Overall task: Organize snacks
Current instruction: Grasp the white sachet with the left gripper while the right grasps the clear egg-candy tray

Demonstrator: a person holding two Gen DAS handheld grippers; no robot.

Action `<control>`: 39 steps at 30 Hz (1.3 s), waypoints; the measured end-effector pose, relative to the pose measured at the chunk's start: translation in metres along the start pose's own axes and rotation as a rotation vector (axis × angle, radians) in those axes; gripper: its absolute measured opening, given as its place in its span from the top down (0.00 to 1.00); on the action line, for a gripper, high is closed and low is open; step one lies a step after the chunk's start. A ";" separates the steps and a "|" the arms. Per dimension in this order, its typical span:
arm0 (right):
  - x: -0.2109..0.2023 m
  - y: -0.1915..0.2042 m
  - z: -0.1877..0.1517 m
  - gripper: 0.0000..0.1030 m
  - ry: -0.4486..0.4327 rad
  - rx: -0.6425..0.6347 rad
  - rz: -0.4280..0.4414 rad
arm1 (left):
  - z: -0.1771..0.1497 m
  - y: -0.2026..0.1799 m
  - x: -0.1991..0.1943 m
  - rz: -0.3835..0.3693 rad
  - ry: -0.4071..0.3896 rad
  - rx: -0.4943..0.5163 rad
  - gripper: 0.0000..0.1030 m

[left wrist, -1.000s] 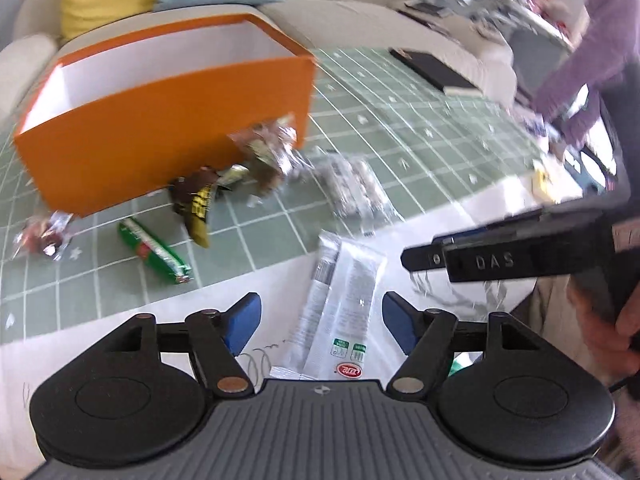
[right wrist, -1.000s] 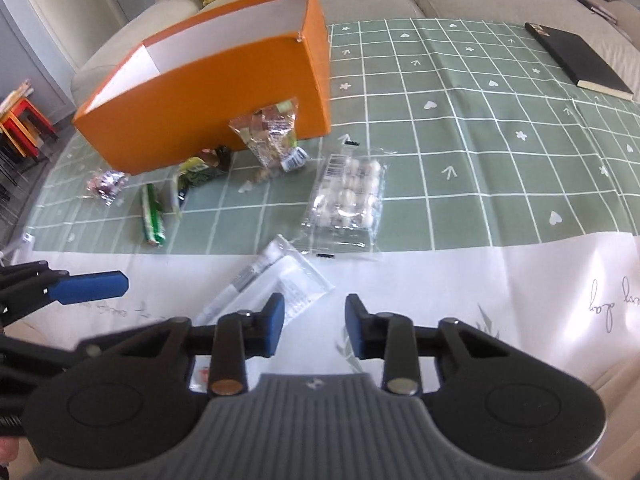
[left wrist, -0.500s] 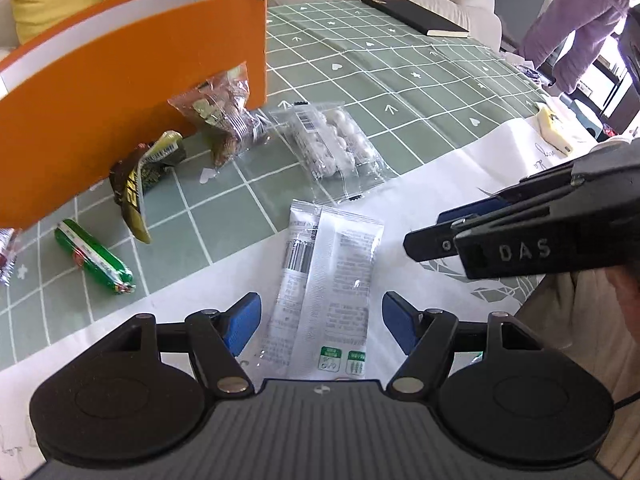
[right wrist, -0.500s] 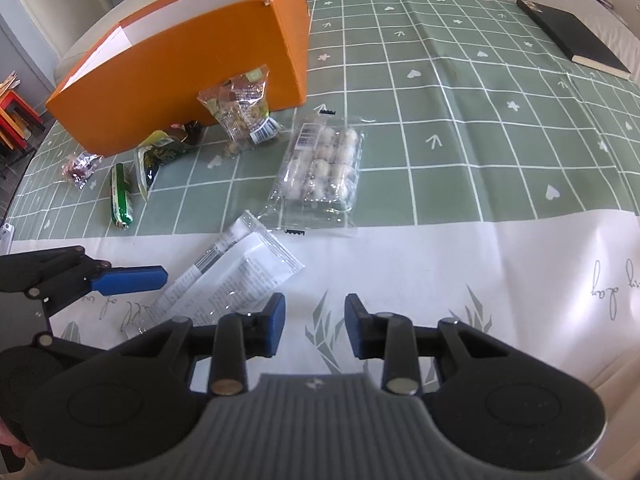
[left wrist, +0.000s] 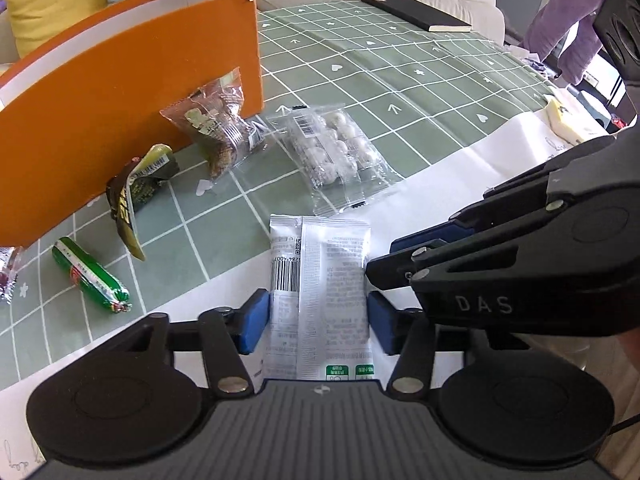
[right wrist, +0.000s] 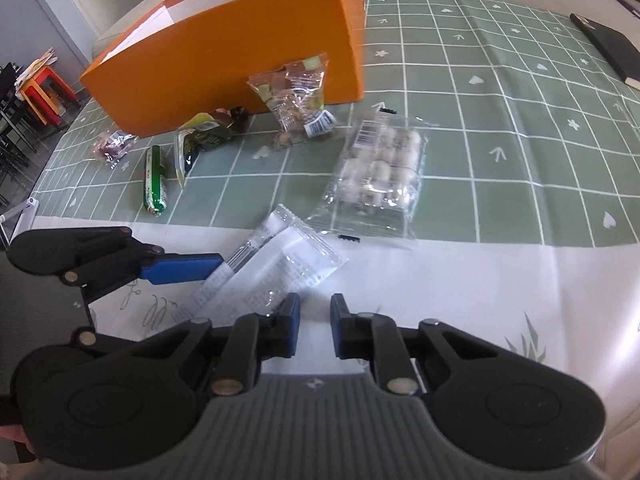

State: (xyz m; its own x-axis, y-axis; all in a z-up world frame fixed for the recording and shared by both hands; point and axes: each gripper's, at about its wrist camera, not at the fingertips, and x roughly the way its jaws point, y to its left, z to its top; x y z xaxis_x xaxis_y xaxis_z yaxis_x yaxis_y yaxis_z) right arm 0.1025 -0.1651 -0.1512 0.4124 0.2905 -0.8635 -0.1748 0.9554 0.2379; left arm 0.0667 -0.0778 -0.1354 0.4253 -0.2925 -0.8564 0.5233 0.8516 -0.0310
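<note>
A white flat snack packet lies on the tablecloth between the two blue pads of my left gripper, which is open and straddles it low down. The packet also shows in the right wrist view. My right gripper is open and empty just right of the packet's near end. A clear pack of round white sweets, a bag of wrapped candies, a dark wrapper, a green stick and a small purple candy bag lie before the orange box.
A black notebook lies at the far side of the green checked cloth. A sofa with a yellow cushion stands behind the box. A person in purple stands at the far right. The table's white border runs along the near edge.
My left gripper has moved forward and down so its pads now flank the white packet. My right gripper has moved closer to the packet's end.
</note>
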 end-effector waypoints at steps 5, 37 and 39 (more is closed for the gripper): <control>-0.002 0.000 0.001 0.84 -0.008 -0.012 -0.008 | 0.000 0.005 -0.001 0.008 0.002 -0.049 0.46; 0.042 -0.019 0.080 0.28 -0.045 0.077 -0.180 | 0.032 0.052 0.012 0.172 0.125 -0.268 0.36; 0.042 -0.015 0.079 0.28 -0.043 0.057 -0.191 | 0.033 0.051 0.013 0.183 0.141 -0.277 0.33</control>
State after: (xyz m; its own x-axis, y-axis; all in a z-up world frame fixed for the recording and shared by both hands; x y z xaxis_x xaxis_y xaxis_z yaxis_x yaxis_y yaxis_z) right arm 0.1934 -0.1627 -0.1560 0.4715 0.1047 -0.8756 -0.0391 0.9944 0.0979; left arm 0.1235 -0.0521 -0.1311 0.3771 -0.0776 -0.9229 0.2195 0.9756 0.0077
